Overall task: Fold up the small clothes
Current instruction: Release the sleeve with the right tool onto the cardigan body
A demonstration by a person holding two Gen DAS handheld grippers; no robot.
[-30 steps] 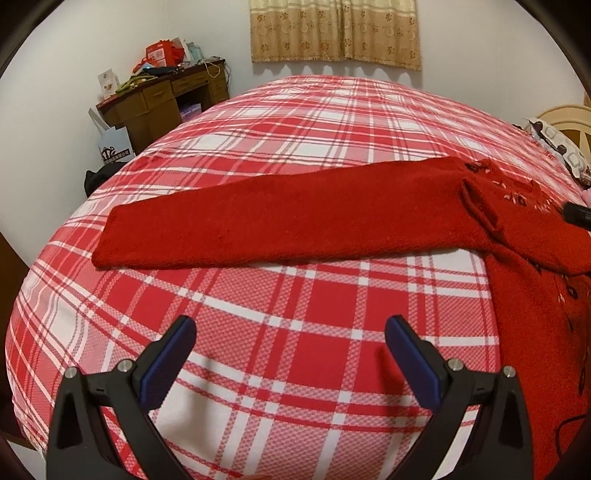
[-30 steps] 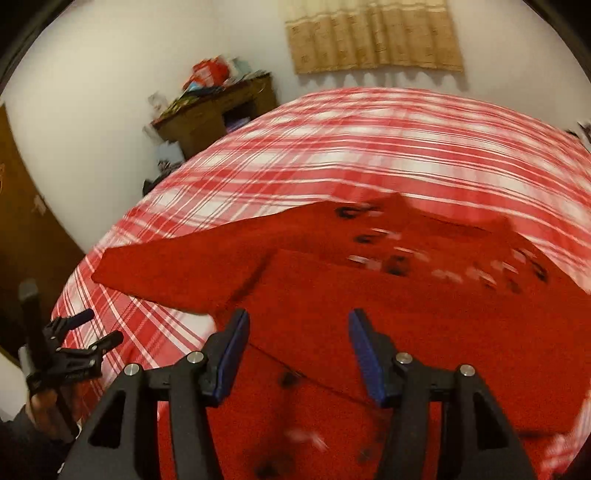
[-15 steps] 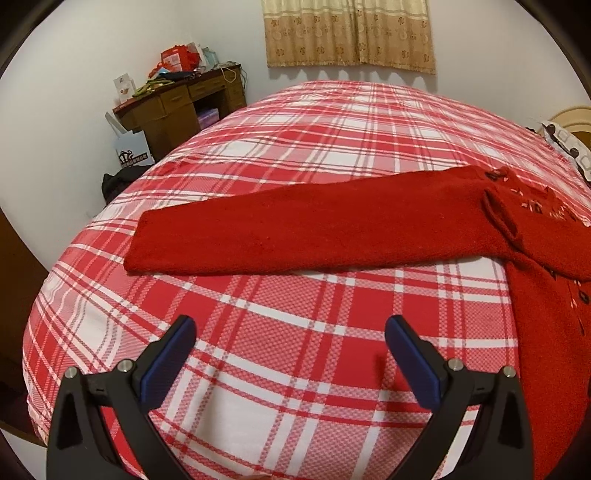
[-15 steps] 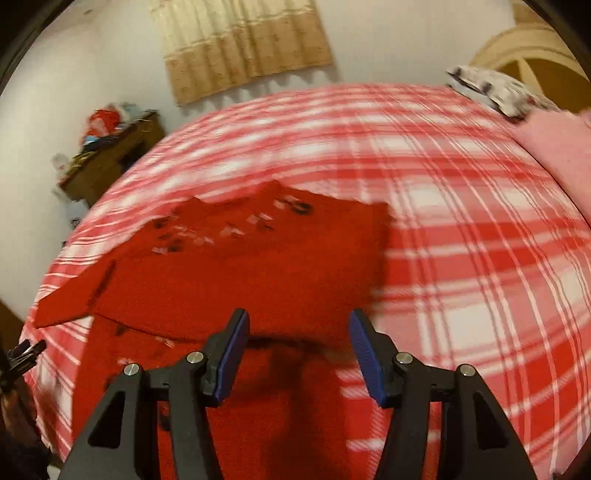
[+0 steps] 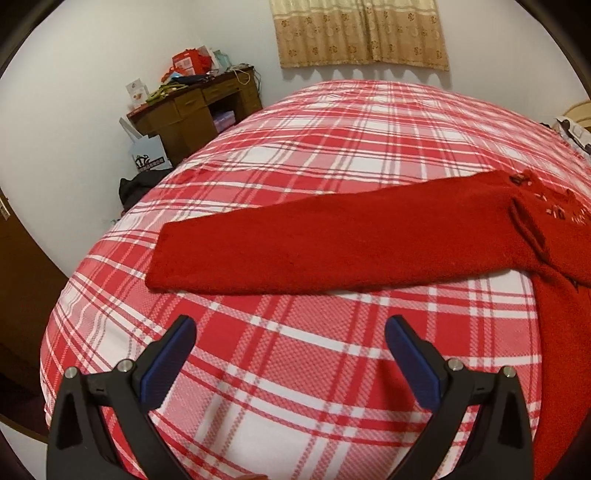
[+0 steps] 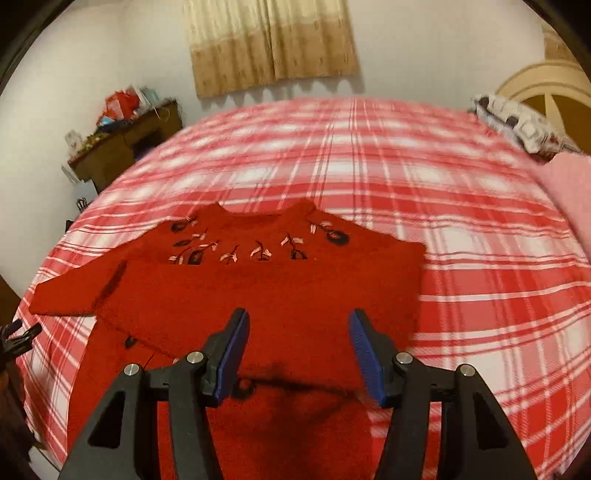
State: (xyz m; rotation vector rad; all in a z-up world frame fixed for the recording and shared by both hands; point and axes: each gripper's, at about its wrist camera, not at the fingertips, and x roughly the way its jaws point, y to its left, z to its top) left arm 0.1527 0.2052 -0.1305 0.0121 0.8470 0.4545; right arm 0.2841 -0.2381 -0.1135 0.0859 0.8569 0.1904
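Left wrist view: the left gripper (image 5: 290, 338) hangs over the red-and-white plaid bed (image 5: 332, 147), its fingers (image 5: 166, 358) spread wide with only bedcover between them. Ahead of the fingertips, one sleeve (image 5: 332, 243) of the red sweater (image 5: 546, 236) lies flat and straight across the bed, apart from the fingers; the sweater's body runs off past the right-hand finger. Beyond the bed's far left corner stands a wooden bench (image 5: 195, 110) cluttered with things, and a beige curtain (image 5: 362, 33) hangs on the wall.

In the right wrist view, the right gripper (image 6: 299, 339) has its fingers (image 6: 364, 350) parted, pinching nothing. The sweater (image 6: 258, 288) lies directly ahead of and under them, its embroidered neckline (image 6: 258, 247) farther out. The other sleeve is folded across the body, with the folded edge just below the fingertips.
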